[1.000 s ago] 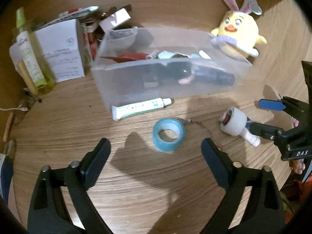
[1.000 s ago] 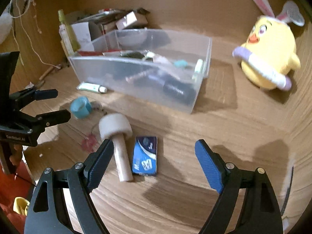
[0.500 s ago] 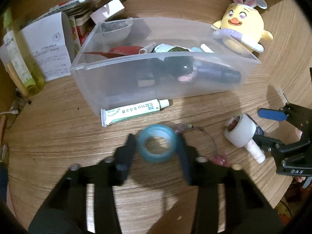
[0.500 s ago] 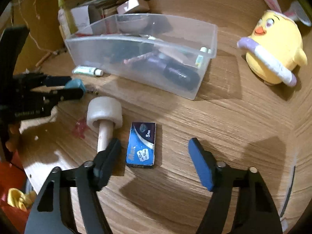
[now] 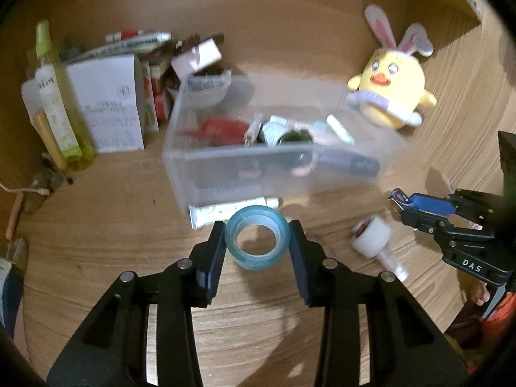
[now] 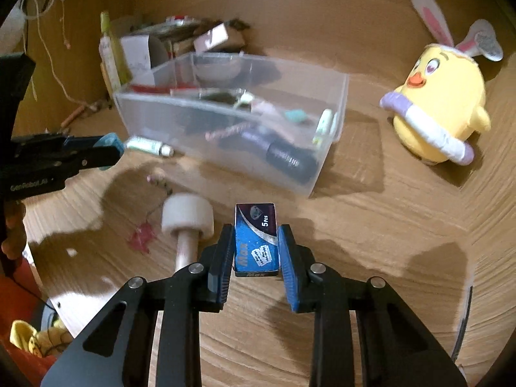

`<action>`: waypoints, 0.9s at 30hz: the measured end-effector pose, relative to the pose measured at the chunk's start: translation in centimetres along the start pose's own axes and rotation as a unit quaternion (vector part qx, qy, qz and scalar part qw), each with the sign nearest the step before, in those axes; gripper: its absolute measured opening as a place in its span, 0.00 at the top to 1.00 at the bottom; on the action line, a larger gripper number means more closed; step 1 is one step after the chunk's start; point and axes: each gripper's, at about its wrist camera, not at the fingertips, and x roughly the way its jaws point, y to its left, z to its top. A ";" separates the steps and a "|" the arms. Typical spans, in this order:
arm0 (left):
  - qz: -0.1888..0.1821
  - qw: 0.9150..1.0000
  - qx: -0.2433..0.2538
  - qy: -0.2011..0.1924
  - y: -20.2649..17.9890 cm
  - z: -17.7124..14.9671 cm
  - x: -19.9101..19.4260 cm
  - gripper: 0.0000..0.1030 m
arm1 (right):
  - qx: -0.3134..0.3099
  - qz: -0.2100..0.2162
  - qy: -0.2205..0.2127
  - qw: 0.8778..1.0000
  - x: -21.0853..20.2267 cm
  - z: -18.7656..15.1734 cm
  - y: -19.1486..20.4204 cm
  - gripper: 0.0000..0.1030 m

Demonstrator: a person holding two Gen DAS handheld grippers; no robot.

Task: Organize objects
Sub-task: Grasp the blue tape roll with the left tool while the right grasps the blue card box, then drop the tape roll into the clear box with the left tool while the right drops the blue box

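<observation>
Your left gripper [image 5: 257,242] pinches a blue tape roll [image 5: 256,241], one pad on each side of the ring, which seems to sit a little above the wooden table [image 5: 106,242]. In the left view the roll sits at the centre. A white tube [image 5: 232,212] lies on the table just past it at 12 o'clock, against the front wall of a clear bin [image 5: 277,174]. The bin holds a jumble: something red, small tubes, a dark cylinder.

Your right gripper [image 6: 255,246] is closing its jaws on a blue box [image 6: 256,240] of razor blades. The box sits lengthwise between the pads, which touch or nearly touch its long sides; you cannot tell whether it is off the table. In the right view, a white roller [image 6: 187,217] with a pale handle lies just beside the box at 9 o'clock, touching neither the box nor the gripper. A pink charm [image 6: 140,235] on a thin chain lies farther out at 9 o'clock.

The bin stands at 12 o'clock from the box, near it. A yellow chick toy [image 6: 441,113] with rabbit ears stands upright at 2 o'clock, well apart from the bin. At 11 o'clock beyond the bin is a pile of papers and cartons [image 5: 109,103], with a green bottle [image 5: 54,103] upright beside them.
</observation>
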 end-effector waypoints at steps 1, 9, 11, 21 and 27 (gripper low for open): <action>-0.001 1.000 0.000 -0.007 -0.1 0.3 -0.4 0.63 | 0.003 0.000 -0.008 1.000 -0.5 0.3 -0.1 0.76; -0.002 0.997 0.003 -0.076 -0.3 3.3 -3.6 0.63 | 0.019 -0.003 -0.063 0.998 -3.1 3.0 -0.8 0.76; 0.005 0.996 0.005 -0.090 -0.3 3.9 -4.1 0.63 | 0.023 -0.004 -0.079 0.997 -3.7 3.9 -1.0 0.76; 0.023 0.993 -0.009 -0.112 1.5 7.6 -4.3 0.63 | 0.034 0.014 -0.136 0.990 -5.1 8.0 -0.7 0.76; 0.026 0.996 -0.007 -0.091 1.5 8.4 -1.9 0.63 | 0.034 0.021 -0.140 0.989 -4.0 10.3 -0.2 0.76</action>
